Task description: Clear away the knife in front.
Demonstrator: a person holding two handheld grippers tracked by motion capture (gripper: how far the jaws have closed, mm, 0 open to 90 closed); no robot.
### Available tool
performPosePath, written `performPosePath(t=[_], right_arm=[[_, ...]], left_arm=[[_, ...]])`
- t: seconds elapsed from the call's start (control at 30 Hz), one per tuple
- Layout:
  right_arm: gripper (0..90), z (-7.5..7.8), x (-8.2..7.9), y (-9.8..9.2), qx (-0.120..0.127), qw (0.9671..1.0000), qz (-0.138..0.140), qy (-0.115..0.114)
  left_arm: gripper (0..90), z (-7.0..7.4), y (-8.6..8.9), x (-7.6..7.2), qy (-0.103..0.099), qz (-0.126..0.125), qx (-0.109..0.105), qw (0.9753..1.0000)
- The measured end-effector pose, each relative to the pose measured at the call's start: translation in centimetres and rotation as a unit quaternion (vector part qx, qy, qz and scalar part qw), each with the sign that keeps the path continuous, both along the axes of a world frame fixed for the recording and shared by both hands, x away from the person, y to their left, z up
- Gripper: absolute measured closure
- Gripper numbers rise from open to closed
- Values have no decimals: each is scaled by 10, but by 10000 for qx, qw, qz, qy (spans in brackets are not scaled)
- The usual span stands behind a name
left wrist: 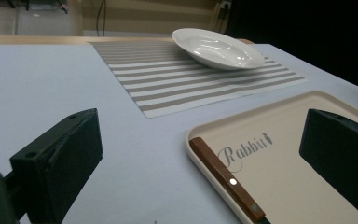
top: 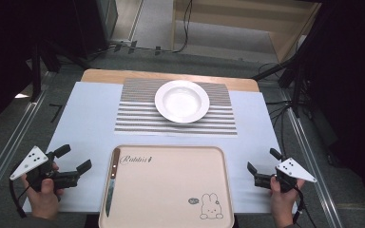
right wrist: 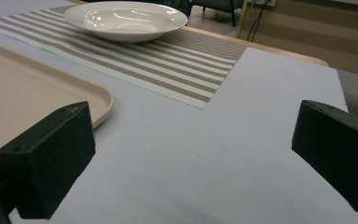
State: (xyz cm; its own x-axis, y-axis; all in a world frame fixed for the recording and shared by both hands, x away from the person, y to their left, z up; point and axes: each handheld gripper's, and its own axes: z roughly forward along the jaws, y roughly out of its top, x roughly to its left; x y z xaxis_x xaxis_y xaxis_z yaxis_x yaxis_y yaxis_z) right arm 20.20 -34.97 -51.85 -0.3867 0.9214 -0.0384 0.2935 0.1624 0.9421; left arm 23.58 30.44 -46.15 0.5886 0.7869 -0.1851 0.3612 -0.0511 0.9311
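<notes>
A beige tray [top: 171, 190] with a rabbit drawing lies at the near middle of the table. A knife [top: 111, 183] with a brown wooden handle [left wrist: 226, 178] rests along the tray's left rim. Farther back, a white deep plate [top: 182, 100] sits on a striped placemat [top: 138, 116]. My left gripper [top: 73, 159] hovers left of the tray, open and empty. My right gripper [top: 263, 161] hovers right of the tray, open and empty too. In the left gripper view the tray [left wrist: 279, 172] and plate [left wrist: 218, 48] lie ahead. The right gripper view has the plate [right wrist: 126, 19] and tray corner [right wrist: 42, 98].
A pale blue sheet [top: 88, 118] covers the wooden table. Metal rails [top: 9, 142] run on the floor at both sides. Cables and dark stands [top: 290, 80] sit beyond the table's far edge.
</notes>
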Motion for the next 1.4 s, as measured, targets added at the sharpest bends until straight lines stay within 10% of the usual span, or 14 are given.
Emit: performPosePath(t=[0.87, 1.4], right_arm=[[0, 0, 0, 0, -5, 10000, -8, -7], [0, 0, 0, 0, -10, 10000, -5, -3]], left_arm=[[0, -5, 42, 1, 0, 483, -17, 9988], [0, -26, 32, 9, 170, 317, -125, 9993]])
